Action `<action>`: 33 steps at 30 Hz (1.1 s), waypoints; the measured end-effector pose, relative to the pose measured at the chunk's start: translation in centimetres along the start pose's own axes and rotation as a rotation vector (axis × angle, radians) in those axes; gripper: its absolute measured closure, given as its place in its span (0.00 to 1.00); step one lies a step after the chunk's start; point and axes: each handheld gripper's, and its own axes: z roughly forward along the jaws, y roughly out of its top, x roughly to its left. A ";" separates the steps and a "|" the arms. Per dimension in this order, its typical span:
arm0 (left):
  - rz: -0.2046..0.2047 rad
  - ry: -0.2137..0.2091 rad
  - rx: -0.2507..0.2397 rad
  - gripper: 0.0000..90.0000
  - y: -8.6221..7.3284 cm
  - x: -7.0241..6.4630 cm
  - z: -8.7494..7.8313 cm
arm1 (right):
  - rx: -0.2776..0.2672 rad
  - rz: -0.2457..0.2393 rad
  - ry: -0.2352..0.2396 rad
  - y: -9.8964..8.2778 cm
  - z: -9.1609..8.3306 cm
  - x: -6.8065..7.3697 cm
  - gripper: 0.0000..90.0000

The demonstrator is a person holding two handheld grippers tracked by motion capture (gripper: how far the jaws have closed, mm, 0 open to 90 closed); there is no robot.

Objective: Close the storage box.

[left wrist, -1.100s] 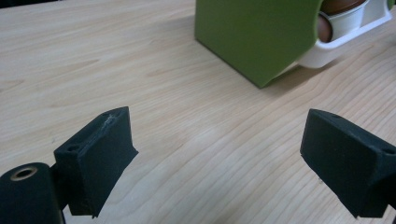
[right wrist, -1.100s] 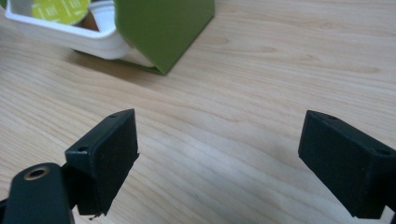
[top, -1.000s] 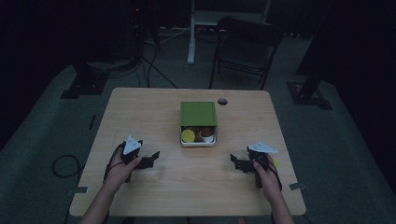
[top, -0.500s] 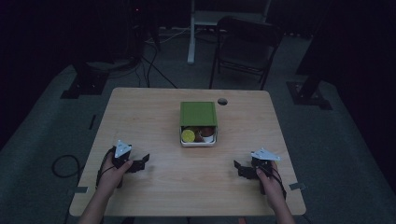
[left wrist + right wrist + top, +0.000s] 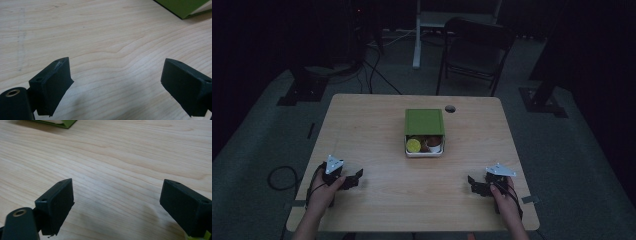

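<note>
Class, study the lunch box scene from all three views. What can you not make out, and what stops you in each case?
1. Far part of the lunch box: high view, the green lid covers it.
2. What the foods are: high view, too small and dim.
3. Most of the box: left gripper view, cut off by the top edge, a green corner remains.
4. Room behind the table: high view, too dark.

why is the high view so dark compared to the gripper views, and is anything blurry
High view: dim, the surroundings nearly black, only the table and green box readable. Left gripper view: bright, even light, wood grain sharp, left gripper jaws slightly soft. Right gripper view: equally bright, right gripper casting faint shadows on the wood.
</note>
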 end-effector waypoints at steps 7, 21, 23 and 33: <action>-0.027 0.057 0.048 0.11 -0.4 0.9 -1.6 | 0.046 0.001 -0.041 -0.3 -0.2 0.2 0.13; -0.049 0.141 0.130 0.11 -2.0 1.9 -2.5 | 0.109 0.007 -0.049 -0.4 0.0 0.3 0.13; -0.058 0.146 0.143 0.11 -2.2 2.0 -2.4 | 0.109 0.007 -0.049 -0.4 0.0 0.3 0.13; -0.106 0.172 0.181 0.11 -2.3 2.1 -2.1 | 0.109 0.007 -0.049 -0.4 0.0 0.3 0.13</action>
